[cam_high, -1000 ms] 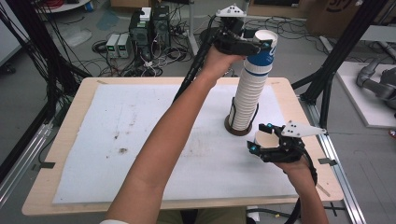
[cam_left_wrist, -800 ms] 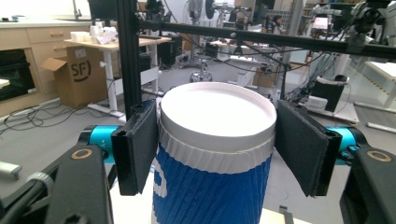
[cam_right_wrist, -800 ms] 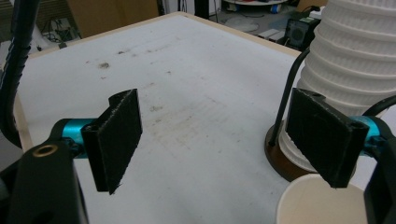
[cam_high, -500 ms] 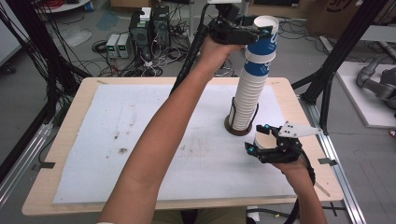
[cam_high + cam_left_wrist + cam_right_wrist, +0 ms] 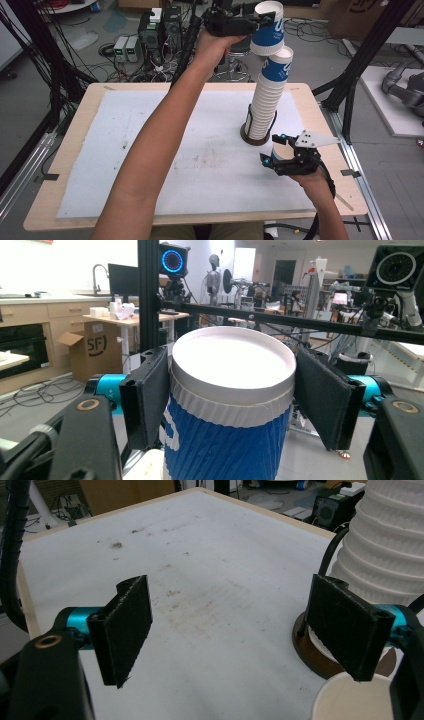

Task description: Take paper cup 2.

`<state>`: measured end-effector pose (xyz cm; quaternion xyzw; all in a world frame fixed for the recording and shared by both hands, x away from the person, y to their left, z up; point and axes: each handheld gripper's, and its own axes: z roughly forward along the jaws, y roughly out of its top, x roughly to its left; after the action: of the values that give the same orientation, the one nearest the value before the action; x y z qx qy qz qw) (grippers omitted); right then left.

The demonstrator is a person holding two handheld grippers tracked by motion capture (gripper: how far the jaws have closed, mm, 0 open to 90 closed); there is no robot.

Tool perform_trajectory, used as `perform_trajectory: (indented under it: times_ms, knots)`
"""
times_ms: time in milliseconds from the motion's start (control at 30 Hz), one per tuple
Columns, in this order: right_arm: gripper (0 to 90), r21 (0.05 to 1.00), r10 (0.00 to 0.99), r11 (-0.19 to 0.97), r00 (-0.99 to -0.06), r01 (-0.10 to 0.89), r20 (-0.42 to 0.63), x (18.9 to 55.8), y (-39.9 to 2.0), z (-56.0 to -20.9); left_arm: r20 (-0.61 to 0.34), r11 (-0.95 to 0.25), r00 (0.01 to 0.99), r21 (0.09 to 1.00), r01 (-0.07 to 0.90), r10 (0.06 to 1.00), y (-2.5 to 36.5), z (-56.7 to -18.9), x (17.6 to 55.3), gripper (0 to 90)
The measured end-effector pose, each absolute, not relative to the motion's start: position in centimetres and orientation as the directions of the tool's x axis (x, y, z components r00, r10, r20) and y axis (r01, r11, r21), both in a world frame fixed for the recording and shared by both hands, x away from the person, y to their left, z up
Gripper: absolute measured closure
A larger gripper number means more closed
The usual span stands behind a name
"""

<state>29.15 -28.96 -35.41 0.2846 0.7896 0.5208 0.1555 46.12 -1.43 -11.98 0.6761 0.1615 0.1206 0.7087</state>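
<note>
my left gripper (image 5: 260,22) clamped on blue cup (image 5: 267,32) w/ rim down, at 12 o'clock above cup stack (image 5: 265,102), right gripper (image 5: 280,160) jaws open, empty, at stack's 5 o'clock

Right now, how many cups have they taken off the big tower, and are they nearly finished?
One loose cup already stands on the table, by the open right gripper. The left gripper is shut on a second, lifted cup, clear of the stack. The stack in its holder is tall, so most cups probably remain.

Bright, even indoor light; soft shadows, slightly soft focus.
</note>
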Motion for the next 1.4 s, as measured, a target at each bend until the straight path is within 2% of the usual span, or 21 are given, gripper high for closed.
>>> perform_trajectory:
  times_ms: [600, 1033, 1400]
  knots:
    - [19.1, 0.905, 0.605, 0.309, -0.795, 0.292, 0.05, 29.1, -28.4, -35.6, -0.032, 0.0, 0.92, 0.999, 0.035, 0.39, 4.4, -12.9, 45.1, 32.2]
    - [19.1, 0.902, 0.597, 0.317, -0.8, 0.292, 0.049, 29.1, -27.7, -35.9, -0.051, -0.01, 0.925, 0.998, 0.059, 0.376, 9.0, -16.8, 43.4, 32.3]
    - [19.1, 0.899, 0.584, 0.331, -0.811, 0.287, 0.044, 29.2, -27.0, -36.2, -0.027, -0.061, 0.926, 0.997, 0.053, 0.375, 12.0, -19.3, 41.7, 32.3]
